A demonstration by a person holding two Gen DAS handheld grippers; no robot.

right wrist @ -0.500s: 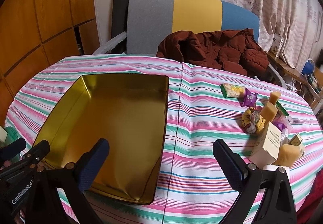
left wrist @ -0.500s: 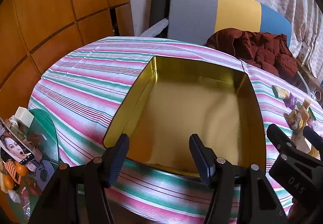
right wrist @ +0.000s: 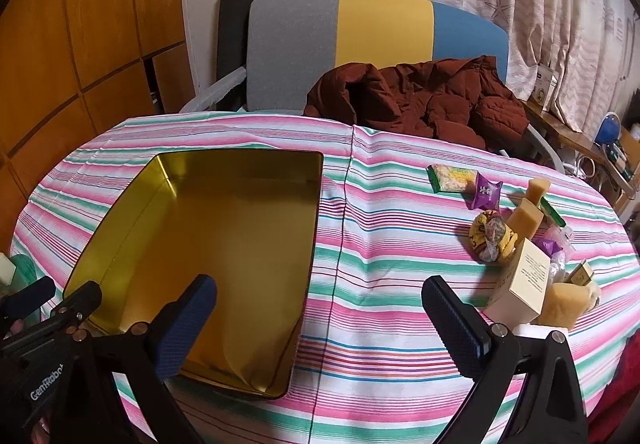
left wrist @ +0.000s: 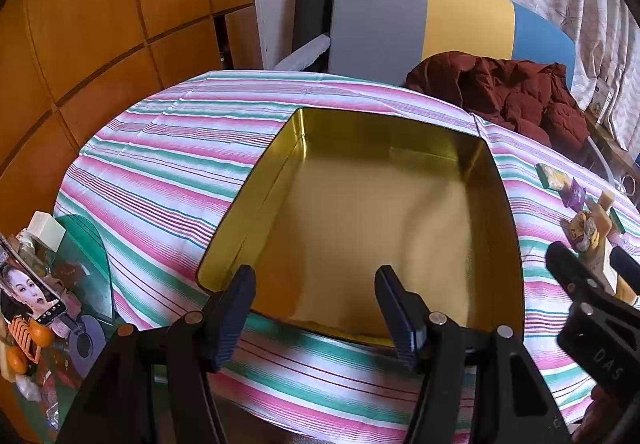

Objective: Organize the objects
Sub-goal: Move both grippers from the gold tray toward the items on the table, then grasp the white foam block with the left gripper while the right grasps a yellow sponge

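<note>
Striped cloth covers the tabletop. Gold tin sits left of centre, empty. Snacks lie at the right side. Left gripper and right gripper hover with jaws released, holding nothing.

Readable at lower left of the right wrist view, "GenRobot" in white on the left gripper, and at lower right of the left wrist view, apparently "DAS" on the right gripper.
</note>
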